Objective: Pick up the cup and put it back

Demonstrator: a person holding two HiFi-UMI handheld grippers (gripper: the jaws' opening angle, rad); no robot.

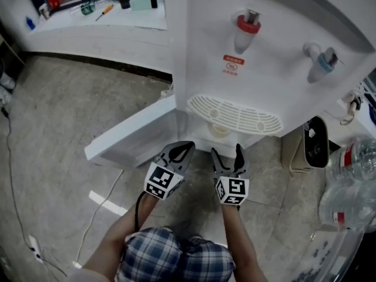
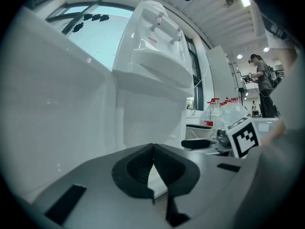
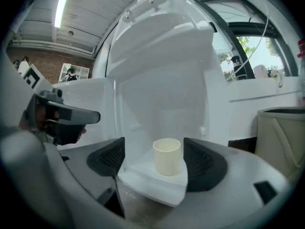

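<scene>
A cream cup (image 3: 167,156) stands upright on a white ledge at the foot of the water dispenser (image 1: 264,69). In the head view the cup (image 1: 220,128) shows just under the drip grille (image 1: 235,115). My right gripper (image 1: 227,154) is open, a short way in front of the cup. In the right gripper view its jaws (image 3: 156,160) frame the cup on both sides, and neither pad touches it. My left gripper (image 1: 181,150) hangs beside it to the left, shut and empty. Its closed tips (image 2: 152,151) point at the dispenser's white side.
The dispenser's lower door (image 1: 129,137) swings open to the left. Large water bottles (image 1: 352,181) and a black-and-white bin (image 1: 317,143) stand at the right. A cable (image 1: 14,198) runs over the tiled floor. A person (image 2: 263,85) stands far off.
</scene>
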